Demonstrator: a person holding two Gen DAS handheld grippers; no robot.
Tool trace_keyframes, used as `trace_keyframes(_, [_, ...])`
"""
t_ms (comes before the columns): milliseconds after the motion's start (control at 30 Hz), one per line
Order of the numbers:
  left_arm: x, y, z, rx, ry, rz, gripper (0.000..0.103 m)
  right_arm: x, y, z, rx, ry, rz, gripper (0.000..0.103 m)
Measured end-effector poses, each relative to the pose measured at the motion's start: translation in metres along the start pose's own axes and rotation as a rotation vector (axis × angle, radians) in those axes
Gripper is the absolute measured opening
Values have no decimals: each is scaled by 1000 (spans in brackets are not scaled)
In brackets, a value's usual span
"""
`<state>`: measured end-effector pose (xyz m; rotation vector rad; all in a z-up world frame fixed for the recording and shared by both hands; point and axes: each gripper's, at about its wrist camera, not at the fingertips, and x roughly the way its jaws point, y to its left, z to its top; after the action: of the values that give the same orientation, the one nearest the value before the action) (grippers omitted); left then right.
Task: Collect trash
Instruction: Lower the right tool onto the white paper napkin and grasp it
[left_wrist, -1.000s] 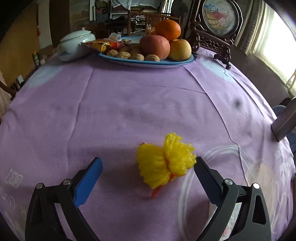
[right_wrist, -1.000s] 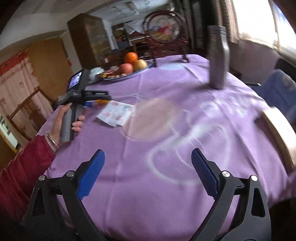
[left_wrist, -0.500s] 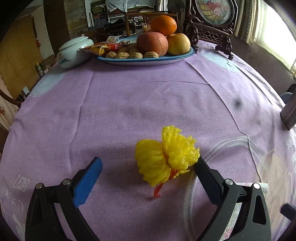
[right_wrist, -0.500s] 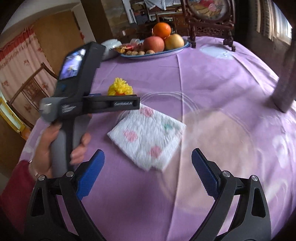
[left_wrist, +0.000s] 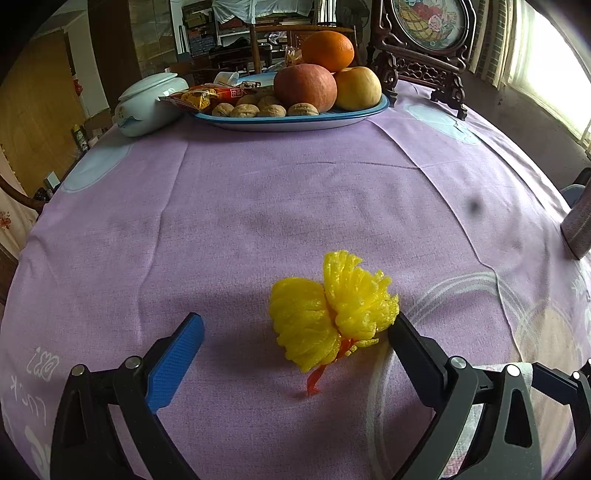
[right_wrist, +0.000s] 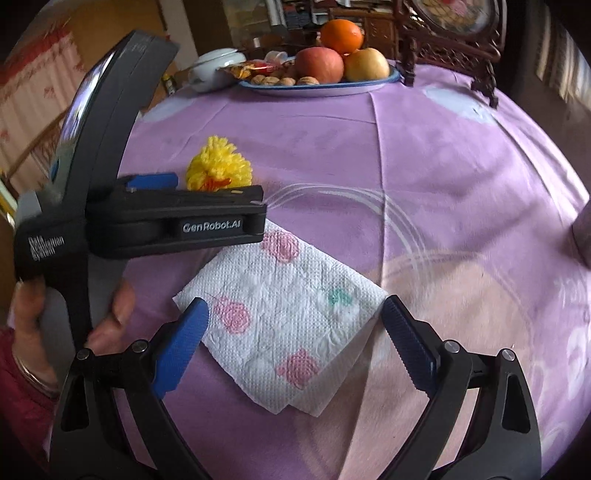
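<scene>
The left claw (left_wrist: 295, 334) is spread wide, low over a round bench covered in a lilac cloth (left_wrist: 258, 206). Between its blue-padded fingers lies a crumpled yellow foam fruit net with a small orange-red tag (left_wrist: 332, 314); the net sits toward the right finger and touches or nearly touches that finger's tip, while a clear gap separates it from the left finger. In the right wrist view the same claw appears from the side, held in a person's hand (right_wrist: 74, 314) with a red sleeve, and the yellow net shows just past its tip.

The right claw (right_wrist: 295, 314) is also spread open, with nothing gripped. Between and just ahead of its fingers lies a folded white paper napkin printed with pink roses and a green blot (right_wrist: 284, 317), flat on the cloth, its corners close to both fingertips.

At the far edge of the bench stands a blue-rimmed oval tray (left_wrist: 291, 120) carrying an orange, a red apple, a yellow apple, walnuts and a snack packet. A white lidded ceramic pot (left_wrist: 146, 105) stands beside it, and a dark carved wooden stand with a round picture (left_wrist: 424, 40) on the other side.
</scene>
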<state>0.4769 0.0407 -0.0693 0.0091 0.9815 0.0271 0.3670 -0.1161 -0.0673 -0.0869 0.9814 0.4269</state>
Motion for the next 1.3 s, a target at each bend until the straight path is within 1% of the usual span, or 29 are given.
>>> trace_keyframes(133, [0, 0, 0, -5, -1, 5, 99, 2, 2, 2, -32, -4, -7, 92])
trace_keyframes(267, [-1, 0, 0, -8, -2, 10, 99, 2, -2, 3, -12, -6, 6, 92])
trace_keyframes(467, [-1, 0, 0, -8, -2, 10, 99, 3, -1, 2, -29, -7, -30, 92])
trace_keyframes(533, [-1, 0, 0, -8, -2, 10, 99, 3, -4, 2, -21, -6, -54, 92])
trace_keyframes(633, [-1, 0, 0, -8, -2, 11, 99, 3, -17, 4, 22, -9, -102, 92])
trace_keyframes(700, [-1, 0, 0, -9, -2, 10, 99, 1, -32, 5, 72, -18, -160, 92])
trace_keyframes(767, [-1, 0, 0, -9, -2, 11, 99, -6, -51, 6, 151, -53, -234, 92])
trace_keyframes(800, [-1, 0, 0, -9, -2, 11, 99, -10, -56, 7, 166, -72, -234, 92])
trace_keyframes(833, [-1, 0, 0, -9, -2, 11, 99, -14, -58, 7, 172, -92, -208, 92])
trace_keyframes(867, [-1, 0, 0, -9, -2, 11, 99, -18, -55, 7, 160, -103, -145, 92])
trace_keyframes(900, [-1, 0, 0, -9, -2, 11, 99, -18, -47, 7, 130, -93, -63, 92])
trace_keyframes(967, [-1, 0, 0, -9, -2, 11, 99, -12, -28, 3, 54, -55, 46, 92])
trace_keyframes(1000, [-1, 0, 0, -9, -2, 11, 99, -9, -18, 1, 8, -41, 52, 92])
trace_keyframes(1067, [-1, 0, 0, -9, -2, 11, 99, -1, 2, -3, -92, -28, -18, 92])
trace_keyframes(1133, [-1, 0, 0, -9, -2, 11, 99, 7, 9, -4, -137, -8, -66, 92])
trace_keyframes(1200, [-1, 0, 0, -9, -2, 11, 99, 7, 2, 0, -107, 2, -70, 94])
trace_keyframes(1233, [-1, 0, 0, -9, -2, 11, 99, 9, -7, 2, -67, 17, -79, 94])
trace_keyframes(1267, [-1, 0, 0, -9, -2, 11, 99, 8, -16, 6, -29, 15, -113, 94])
trace_keyframes(1300, [-1, 0, 0, -9, -2, 11, 99, 5, -28, 7, 16, -5, -180, 94])
